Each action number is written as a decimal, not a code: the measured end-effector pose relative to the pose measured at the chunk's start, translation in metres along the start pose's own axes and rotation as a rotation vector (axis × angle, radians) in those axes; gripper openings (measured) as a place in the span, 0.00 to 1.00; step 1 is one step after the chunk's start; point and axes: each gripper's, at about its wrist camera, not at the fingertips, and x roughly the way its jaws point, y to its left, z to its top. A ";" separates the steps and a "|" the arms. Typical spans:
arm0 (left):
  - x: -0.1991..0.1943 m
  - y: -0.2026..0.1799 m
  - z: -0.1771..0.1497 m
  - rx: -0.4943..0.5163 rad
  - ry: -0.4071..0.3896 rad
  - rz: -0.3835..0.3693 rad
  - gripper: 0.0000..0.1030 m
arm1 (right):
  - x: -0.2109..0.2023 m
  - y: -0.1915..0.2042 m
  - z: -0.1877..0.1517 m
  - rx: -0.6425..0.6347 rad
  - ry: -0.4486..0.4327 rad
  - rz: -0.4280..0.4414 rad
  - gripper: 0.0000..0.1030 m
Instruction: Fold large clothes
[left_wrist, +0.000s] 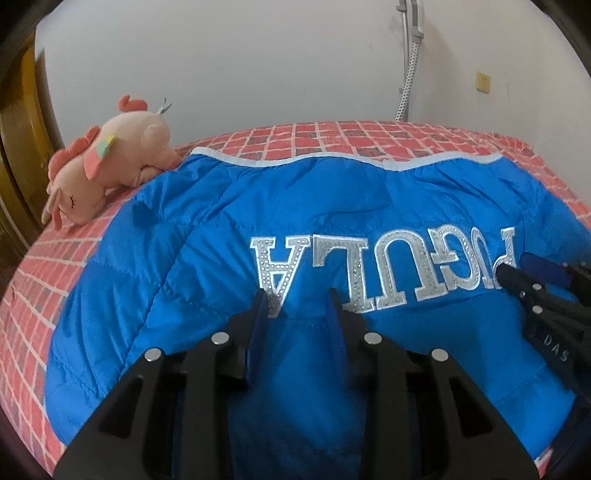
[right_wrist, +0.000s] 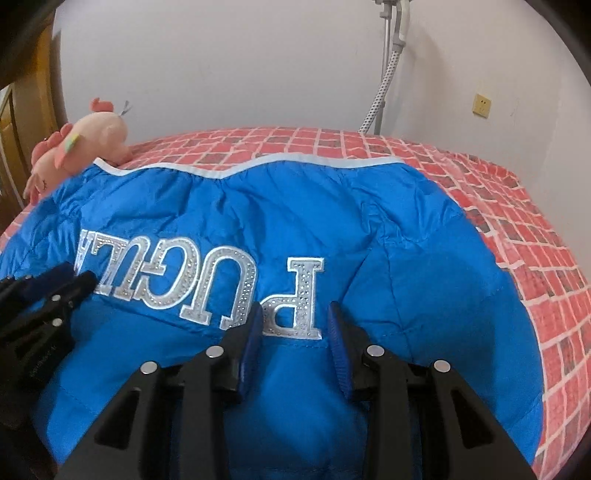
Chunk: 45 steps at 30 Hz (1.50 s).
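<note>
A blue quilted puffer jacket (left_wrist: 207, 236) with silver letters lies spread back-up on the bed; it also shows in the right wrist view (right_wrist: 369, 221). Its grey-trimmed hem (left_wrist: 332, 160) lies at the far side. My left gripper (left_wrist: 298, 301) is open just above the near part of the jacket, below the letter A. My right gripper (right_wrist: 295, 314) is open over the jacket below the letter P. The right gripper also shows at the right edge of the left wrist view (left_wrist: 517, 269). The left gripper shows at the left edge of the right wrist view (right_wrist: 70, 278).
The bed has a red brick-pattern cover (left_wrist: 48, 258). A pink plush toy (left_wrist: 110, 162) lies at the far left of the bed, touching the jacket's corner. A white wall with a hose (left_wrist: 408, 74) and a socket (left_wrist: 483, 82) stands behind. A wooden door frame (left_wrist: 22, 122) is at left.
</note>
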 end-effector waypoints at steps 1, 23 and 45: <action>-0.001 0.002 0.001 -0.012 0.004 -0.009 0.29 | -0.001 -0.002 0.001 0.014 0.001 0.012 0.34; -0.042 0.040 0.028 -0.033 0.065 -0.085 0.70 | -0.051 -0.044 0.029 0.038 0.040 0.028 0.57; 0.028 0.154 0.009 -0.267 0.323 -0.322 0.96 | 0.031 -0.143 0.011 0.279 0.417 0.319 0.94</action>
